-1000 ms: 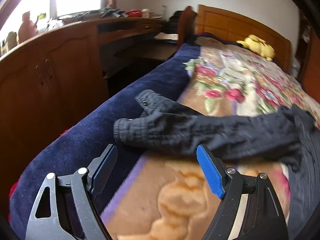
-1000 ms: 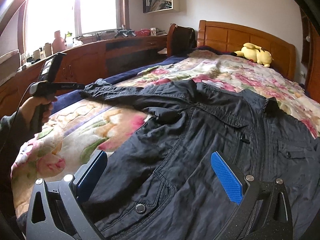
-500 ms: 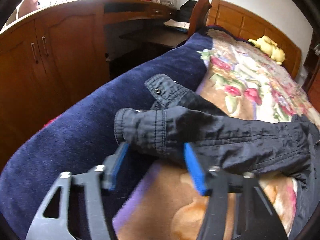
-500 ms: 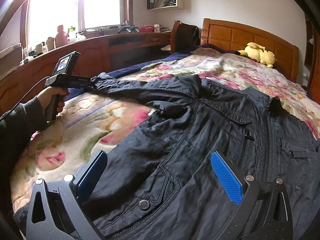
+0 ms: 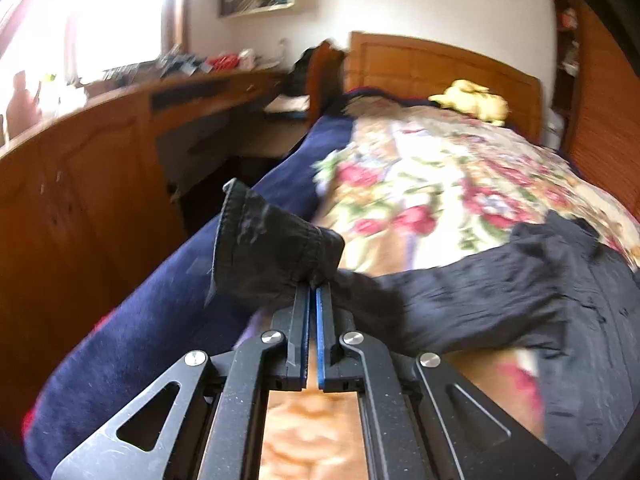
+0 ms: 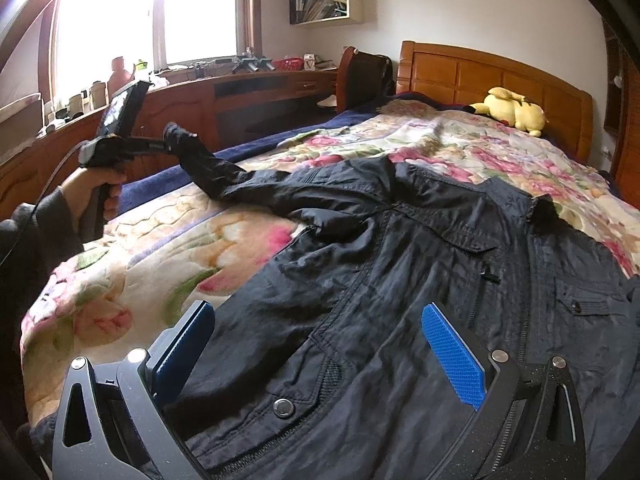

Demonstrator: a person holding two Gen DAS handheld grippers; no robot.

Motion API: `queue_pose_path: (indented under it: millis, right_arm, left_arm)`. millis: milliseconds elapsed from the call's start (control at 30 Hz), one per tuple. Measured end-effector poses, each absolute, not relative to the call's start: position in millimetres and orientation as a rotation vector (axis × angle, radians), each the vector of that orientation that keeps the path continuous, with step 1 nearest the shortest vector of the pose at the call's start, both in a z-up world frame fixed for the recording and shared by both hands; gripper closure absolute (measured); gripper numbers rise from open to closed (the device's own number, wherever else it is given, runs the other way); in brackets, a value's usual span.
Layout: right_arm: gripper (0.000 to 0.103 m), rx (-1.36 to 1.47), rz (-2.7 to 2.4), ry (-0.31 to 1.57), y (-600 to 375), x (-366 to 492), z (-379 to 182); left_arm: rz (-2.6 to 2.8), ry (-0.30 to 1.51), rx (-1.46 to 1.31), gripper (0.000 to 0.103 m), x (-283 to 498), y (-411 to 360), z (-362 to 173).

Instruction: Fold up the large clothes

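Left wrist view: the left gripper (image 5: 313, 294) has just been closing its jaws and now has them pinched tight on the cuff (image 5: 272, 256) of the black jacket (image 6: 420, 280), the sleeve raised off the floral blanket (image 6: 460, 148) toward ten o'clock. In the right wrist view the jacket lies spread across the bed, collar toward the headboard (image 6: 480, 76) at one o'clock. The right gripper (image 6: 320, 356) hangs over its hem, jaws spread wide and gripping nothing.

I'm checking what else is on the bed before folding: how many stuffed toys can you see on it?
1. A yellow stuffed toy lies at the far end of the bed, against the wooden headboard. Others could be hidden beyond the frame.
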State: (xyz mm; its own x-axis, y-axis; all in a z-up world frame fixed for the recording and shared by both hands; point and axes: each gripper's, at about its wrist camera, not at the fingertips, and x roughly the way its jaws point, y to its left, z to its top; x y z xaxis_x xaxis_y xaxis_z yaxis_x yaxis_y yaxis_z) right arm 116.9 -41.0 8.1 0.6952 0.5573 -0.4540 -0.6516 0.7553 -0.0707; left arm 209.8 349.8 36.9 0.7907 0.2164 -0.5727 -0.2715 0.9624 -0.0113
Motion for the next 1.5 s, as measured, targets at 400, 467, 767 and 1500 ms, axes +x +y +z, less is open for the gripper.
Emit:
queue_pose_path:
  millis: [400, 467, 767, 1500]
  right_arm:
    - [0.000, -0.182, 0.569, 0.393, -114, 85, 33]
    - [0.000, -0.163, 0.559, 0.393, -127, 80, 34]
    - [0.000, -0.078, 0.511, 0.366, -176, 67, 52]
    - [0.000, -0.044, 0.484, 0.378, -211, 65, 53]
  left_arm:
    - [-0.021, 0.489, 0.079, 0.101, 180, 172, 125]
    - [-0.079, 0.475, 0.091, 0.101, 176, 141, 136]
    - [-0.293, 0.446, 0.145, 0.101, 150, 29, 161]
    - [-0.245, 0.508, 0.075, 0.040, 93, 30, 114]
